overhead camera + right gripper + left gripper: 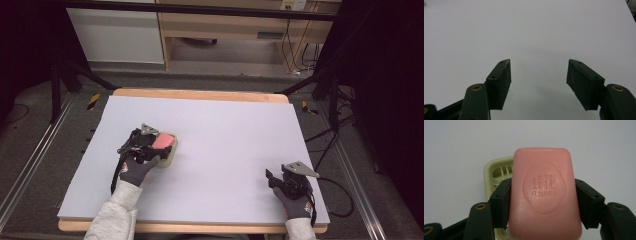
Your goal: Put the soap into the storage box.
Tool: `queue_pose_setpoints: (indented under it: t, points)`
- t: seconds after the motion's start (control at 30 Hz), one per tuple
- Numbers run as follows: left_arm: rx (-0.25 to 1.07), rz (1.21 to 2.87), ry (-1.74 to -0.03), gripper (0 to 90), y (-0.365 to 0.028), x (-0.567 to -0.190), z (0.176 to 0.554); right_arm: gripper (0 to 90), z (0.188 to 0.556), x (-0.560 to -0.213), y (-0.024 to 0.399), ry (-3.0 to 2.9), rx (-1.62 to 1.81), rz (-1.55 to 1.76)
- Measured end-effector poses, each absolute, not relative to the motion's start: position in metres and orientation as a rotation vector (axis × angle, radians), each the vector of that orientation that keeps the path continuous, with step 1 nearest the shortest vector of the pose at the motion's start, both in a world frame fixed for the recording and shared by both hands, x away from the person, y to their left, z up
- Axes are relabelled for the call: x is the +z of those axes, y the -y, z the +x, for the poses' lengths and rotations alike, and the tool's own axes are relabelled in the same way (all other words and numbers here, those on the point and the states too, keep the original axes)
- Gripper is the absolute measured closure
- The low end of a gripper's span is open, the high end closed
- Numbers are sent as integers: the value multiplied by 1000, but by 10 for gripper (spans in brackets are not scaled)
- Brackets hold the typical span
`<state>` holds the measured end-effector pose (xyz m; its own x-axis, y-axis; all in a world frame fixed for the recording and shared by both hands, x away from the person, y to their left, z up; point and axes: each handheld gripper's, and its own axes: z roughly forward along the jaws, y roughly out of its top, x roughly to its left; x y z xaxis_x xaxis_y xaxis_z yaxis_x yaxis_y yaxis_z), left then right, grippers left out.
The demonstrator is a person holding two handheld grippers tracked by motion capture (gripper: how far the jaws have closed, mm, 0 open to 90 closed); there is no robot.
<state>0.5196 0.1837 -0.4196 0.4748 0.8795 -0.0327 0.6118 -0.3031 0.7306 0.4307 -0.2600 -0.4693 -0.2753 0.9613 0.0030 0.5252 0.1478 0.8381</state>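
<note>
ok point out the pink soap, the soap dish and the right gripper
pink soap [543,195], left gripper view, on its embossed face
soap dish [489,171], left gripper view, on its pale green rim
right gripper [539,82], right gripper view, midway between its fingertips

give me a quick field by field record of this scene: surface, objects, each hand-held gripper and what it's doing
surface: pale grey board on a wooden table
objects: pink soap bar stamped FLAUHRA; pale green slatted soap dish
left hand-held gripper: shut on the soap bar, jaws pressing its two long sides
soap versus dish: bar is above and partly over the dish; contact cannot be told
right hand-held gripper: open, nothing between its jaws, over bare board at the near right
hands: both wear dark gloves
</note>
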Motion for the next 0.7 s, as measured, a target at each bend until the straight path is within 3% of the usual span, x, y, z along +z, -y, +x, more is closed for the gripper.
queue_pose_setpoints:
  t: [0.7]
  points:
    - [496,2037,-1279,372,-187,-433,534,361,431,-470,260,-1875,1020,1420]
